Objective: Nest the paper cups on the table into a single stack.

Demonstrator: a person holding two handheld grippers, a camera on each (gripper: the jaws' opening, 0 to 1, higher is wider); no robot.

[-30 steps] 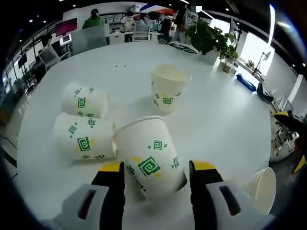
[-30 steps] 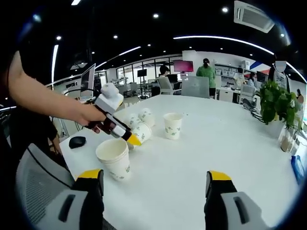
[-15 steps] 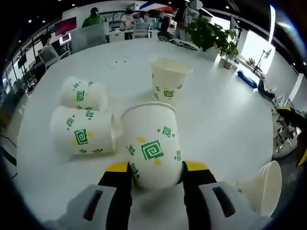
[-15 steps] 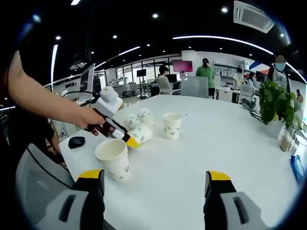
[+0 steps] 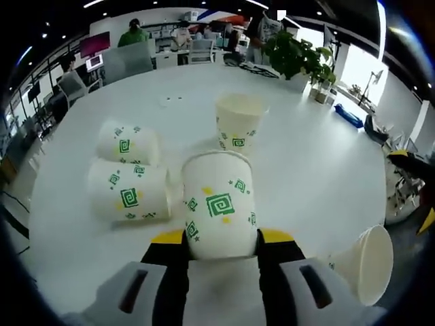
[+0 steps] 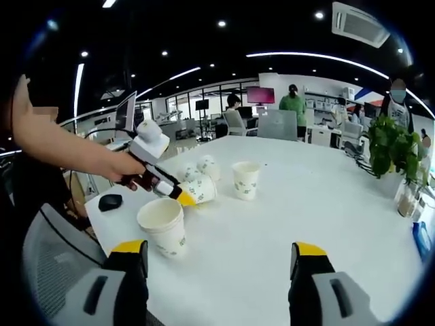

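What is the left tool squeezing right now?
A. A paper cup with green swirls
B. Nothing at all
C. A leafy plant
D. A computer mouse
A. In the left gripper view, the left tool has both yellow-tipped jaws pressed against the sides of a paper cup with green swirls.

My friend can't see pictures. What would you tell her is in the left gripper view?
The left gripper is shut on a white paper cup with green swirls above a white table. Two matching cups lie on their sides to its left, and another stands upright behind it.
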